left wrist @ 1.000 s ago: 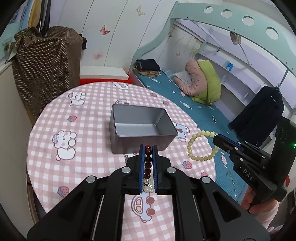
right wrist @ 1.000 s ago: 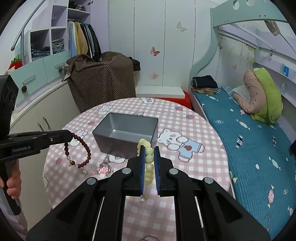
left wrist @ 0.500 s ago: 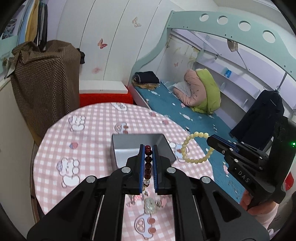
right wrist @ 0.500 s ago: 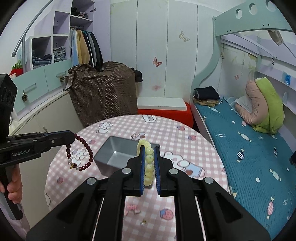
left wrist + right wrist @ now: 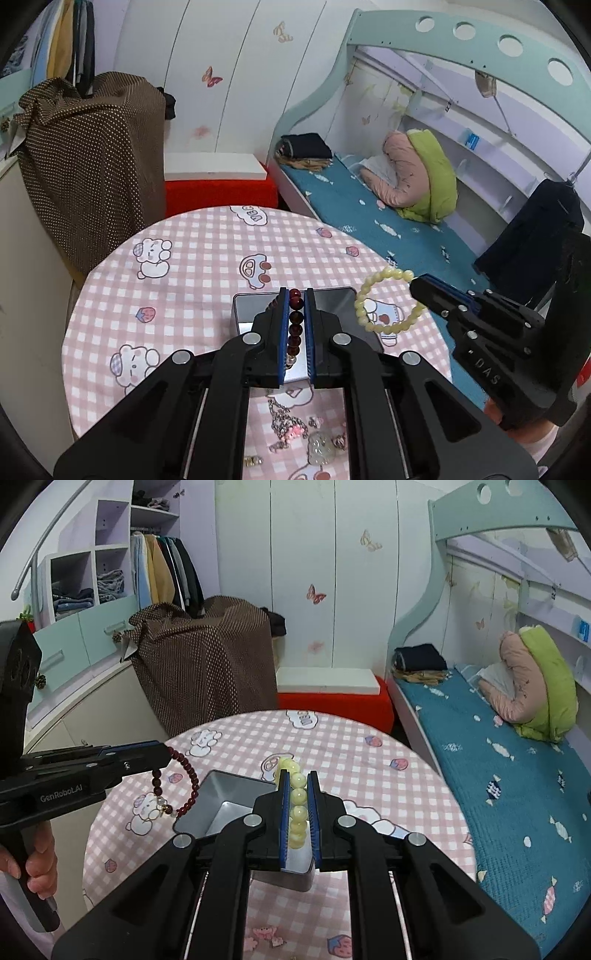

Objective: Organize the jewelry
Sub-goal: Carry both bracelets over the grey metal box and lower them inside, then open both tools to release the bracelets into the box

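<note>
Gripping a red bracelet (image 5: 295, 325), the left claw (image 5: 296, 306) hangs over the tin (image 5: 236, 805). The right claw (image 5: 297, 794) pinches a yellow bracelet (image 5: 297, 812). Both loops look light and limp, best held bead-on.

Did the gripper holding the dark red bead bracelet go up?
Yes. The left gripper rose: the grey metal tin now sits lower and smaller beneath it.

We note white panelled walls with butterfly stickers (image 5: 316, 592), a mint bunk bed with teal mattress (image 5: 491, 760), open wardrobe shelves (image 5: 88, 579), and a pink-checked round tabletop (image 5: 192, 258).
</note>
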`<state>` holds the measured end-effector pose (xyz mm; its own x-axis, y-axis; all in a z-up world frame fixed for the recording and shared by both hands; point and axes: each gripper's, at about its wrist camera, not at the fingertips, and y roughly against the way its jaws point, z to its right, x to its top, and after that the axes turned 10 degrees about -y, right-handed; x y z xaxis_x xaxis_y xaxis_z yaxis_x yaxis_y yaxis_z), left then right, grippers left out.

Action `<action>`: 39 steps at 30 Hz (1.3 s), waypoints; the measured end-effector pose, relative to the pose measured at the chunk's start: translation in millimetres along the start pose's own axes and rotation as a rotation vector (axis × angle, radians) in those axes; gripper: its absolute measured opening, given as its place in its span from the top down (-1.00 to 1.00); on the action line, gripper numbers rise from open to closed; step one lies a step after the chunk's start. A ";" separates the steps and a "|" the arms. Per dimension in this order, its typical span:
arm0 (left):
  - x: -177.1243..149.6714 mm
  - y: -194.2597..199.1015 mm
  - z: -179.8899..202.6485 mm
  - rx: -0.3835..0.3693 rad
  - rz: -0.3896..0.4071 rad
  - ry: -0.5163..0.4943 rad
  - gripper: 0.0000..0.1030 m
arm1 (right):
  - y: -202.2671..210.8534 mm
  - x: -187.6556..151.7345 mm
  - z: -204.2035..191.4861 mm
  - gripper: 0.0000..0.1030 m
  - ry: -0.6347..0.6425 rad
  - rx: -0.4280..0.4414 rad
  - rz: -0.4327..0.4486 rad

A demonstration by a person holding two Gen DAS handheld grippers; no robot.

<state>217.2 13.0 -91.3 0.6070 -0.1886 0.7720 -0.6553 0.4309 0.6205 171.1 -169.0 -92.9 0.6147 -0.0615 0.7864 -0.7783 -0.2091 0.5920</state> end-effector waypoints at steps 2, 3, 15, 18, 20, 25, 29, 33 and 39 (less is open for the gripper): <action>0.4 -9.3 -1.6 -0.008 -0.014 0.003 0.84 | -8.8 -0.6 1.8 0.83 -0.004 0.001 -0.018; 0.4 -13.8 -2.4 -0.011 -0.019 0.004 0.84 | -14.0 -1.6 2.4 0.83 -0.006 -0.001 -0.029; -5.6 -65.5 -9.6 -0.042 -0.119 0.025 0.84 | -59.8 -11.2 10.4 0.80 -0.014 0.019 -0.159; -7.9 -70.5 -10.5 -0.032 -0.133 0.018 0.83 | -58.6 -11.4 12.2 0.74 -0.024 0.028 -0.165; -7.8 -69.4 -10.3 -0.017 -0.128 0.007 0.83 | -55.4 -9.4 14.6 0.55 -0.033 0.032 -0.156; -10.1 -61.3 -7.4 0.062 -0.118 -0.025 -0.15 | -39.6 -2.2 19.5 -0.47 -0.030 -0.062 -0.079; -13.6 -55.1 -8.4 0.094 -0.121 -0.033 -0.23 | -32.8 -0.1 26.5 -0.59 -0.038 -0.093 -0.064; -16.5 -49.5 -8.6 0.108 -0.125 -0.031 -0.25 | -24.7 -1.1 28.9 -0.60 -0.042 -0.099 -0.054; -18.5 -39.5 -4.7 0.126 -0.123 -0.041 -0.32 | -14.3 -0.6 24.3 -0.61 -0.025 -0.101 -0.037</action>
<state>234.0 3.7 -130.8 0.6688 -0.2701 0.6926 -0.6297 0.2892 0.7209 185.0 -189.6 -106.2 0.6454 -0.0799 0.7596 -0.7631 -0.1119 0.6366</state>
